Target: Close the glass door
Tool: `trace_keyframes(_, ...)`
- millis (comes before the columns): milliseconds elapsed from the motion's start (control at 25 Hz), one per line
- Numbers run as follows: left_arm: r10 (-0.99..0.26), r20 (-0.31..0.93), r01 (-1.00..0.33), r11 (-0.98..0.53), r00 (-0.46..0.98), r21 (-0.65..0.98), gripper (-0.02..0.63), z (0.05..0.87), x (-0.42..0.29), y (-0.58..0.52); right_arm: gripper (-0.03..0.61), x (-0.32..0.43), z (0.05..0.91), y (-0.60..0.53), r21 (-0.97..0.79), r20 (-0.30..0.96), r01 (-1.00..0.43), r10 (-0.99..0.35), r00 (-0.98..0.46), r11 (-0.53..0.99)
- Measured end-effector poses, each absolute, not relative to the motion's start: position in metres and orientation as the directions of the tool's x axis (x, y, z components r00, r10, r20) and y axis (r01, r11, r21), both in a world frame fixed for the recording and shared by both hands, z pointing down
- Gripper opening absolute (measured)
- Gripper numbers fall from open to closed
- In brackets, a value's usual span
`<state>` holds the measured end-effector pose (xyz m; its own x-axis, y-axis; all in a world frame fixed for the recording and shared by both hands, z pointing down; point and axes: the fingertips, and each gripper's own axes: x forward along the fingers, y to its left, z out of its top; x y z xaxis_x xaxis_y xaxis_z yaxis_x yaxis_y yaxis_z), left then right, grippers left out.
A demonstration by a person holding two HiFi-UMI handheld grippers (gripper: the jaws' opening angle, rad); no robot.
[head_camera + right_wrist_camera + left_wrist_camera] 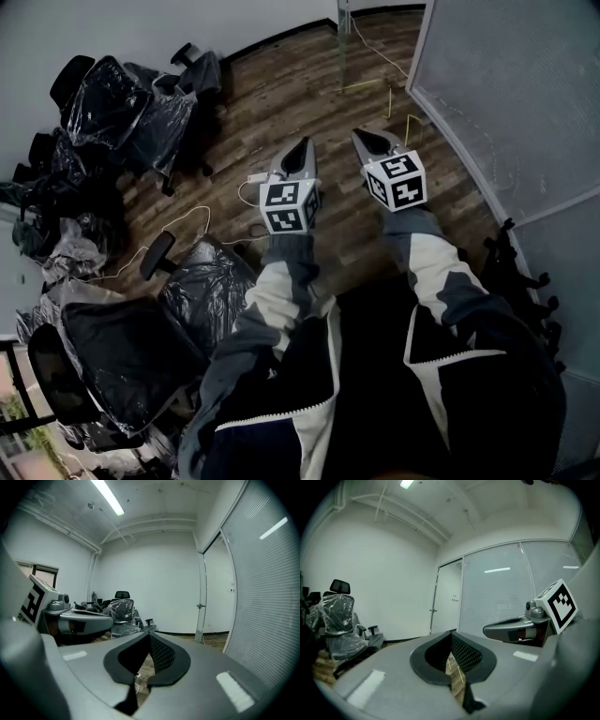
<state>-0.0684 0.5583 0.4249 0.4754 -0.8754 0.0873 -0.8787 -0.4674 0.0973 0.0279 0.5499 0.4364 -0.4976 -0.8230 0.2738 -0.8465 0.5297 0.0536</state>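
Observation:
The glass door (343, 47) stands swung open at the far end of the wooden floor, seen edge-on from above. In the left gripper view the door (447, 599) shows beside the frosted wall, its small handle (433, 611) on the left edge. The right gripper view has the door's edge (203, 592) and handle (200, 605) ahead on the right. Both grippers are held out side by side, well short of the door. My left gripper (302, 148) (451, 634) is shut and empty. My right gripper (362, 137) (150, 637) is shut and empty too.
A frosted glass wall (506, 94) (267, 597) runs along the right. Office chairs wrapped in plastic (122, 103) (340, 620) (121, 611) crowd the left side, one (131, 347) close by the person's left leg. White cables (192, 220) lie on the floor.

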Motion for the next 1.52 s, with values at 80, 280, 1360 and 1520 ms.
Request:
trace_keyframes(80,-0.882,0.089,-0.884,-0.454,0.464,0.107,0.003,0.428,-0.076,0.553,0.005,0.021,0.435,0.543,0.058,0.270,-0.839,-0.817,-0.509,0.541)
trace_keyframes(280,-0.889,0.094,-0.893,-0.440,0.448,0.096,0.003,0.429,-0.078,0.529,0.005,0.015,0.438,0.518,0.058,0.268,-0.824,-0.804,-0.531,0.564)
trace_keyframes(1360,-0.953,0.150,-0.963,-0.250,0.262,0.099,0.003,0.431,-0.021,0.234,0.005,0.092,0.434,0.197,0.082,0.258,-0.716,-0.709,-0.656,0.693)
trace_keyframes(1520,-0.949,0.147,-0.957,-0.265,0.280,0.116,0.003,0.442,-0.029,0.192,0.005,0.078,0.442,0.163,0.116,0.278,-0.701,-0.701,-0.657,0.703)
